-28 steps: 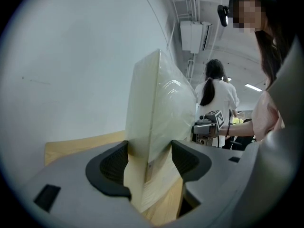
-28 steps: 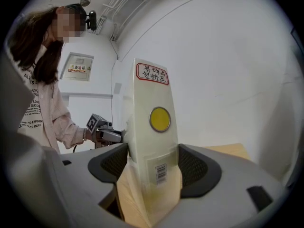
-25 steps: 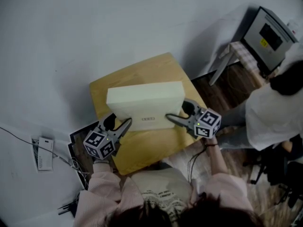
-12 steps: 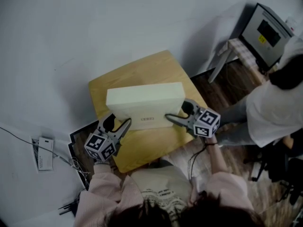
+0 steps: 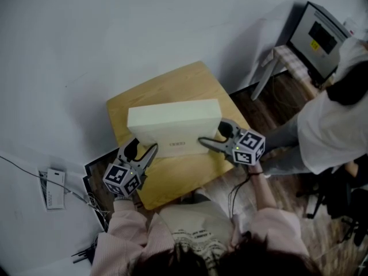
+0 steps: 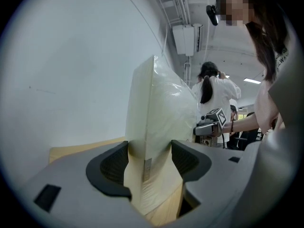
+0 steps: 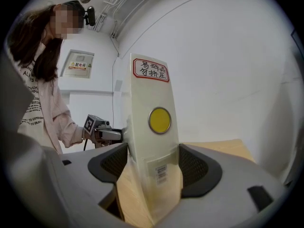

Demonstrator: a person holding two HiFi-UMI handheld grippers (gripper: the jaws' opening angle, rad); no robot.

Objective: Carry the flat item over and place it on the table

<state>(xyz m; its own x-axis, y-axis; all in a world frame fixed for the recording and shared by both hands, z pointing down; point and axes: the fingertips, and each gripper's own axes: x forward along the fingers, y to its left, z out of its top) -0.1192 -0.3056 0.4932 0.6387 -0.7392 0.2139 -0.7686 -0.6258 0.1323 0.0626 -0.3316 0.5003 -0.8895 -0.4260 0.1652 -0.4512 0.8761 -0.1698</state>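
Note:
A flat cream box (image 5: 172,125), wrapped in clear film, stands on its long edge over the small wooden table (image 5: 172,88). My left gripper (image 5: 145,148) is shut on the box's left end and my right gripper (image 5: 211,135) on its right end. In the left gripper view the box (image 6: 156,108) fills the gap between the pads of the left gripper (image 6: 148,160). In the right gripper view the box (image 7: 152,141) carries a round yellow sticker (image 7: 159,120) and a red-bordered label (image 7: 151,70), and the right gripper (image 7: 153,163) has a pad on each face. Whether the lower edge rests on the wood is hidden.
A white wall lies behind the table. At the right a person in a white top (image 5: 333,131) sits near a stool holding a grey screened device (image 5: 319,36). A small white unit with a cable (image 5: 53,188) lies at the left. Dark wooden floor (image 5: 276,105) shows at the right.
The box and both grippers stay where they were. Only the person at the right has shifted a little.

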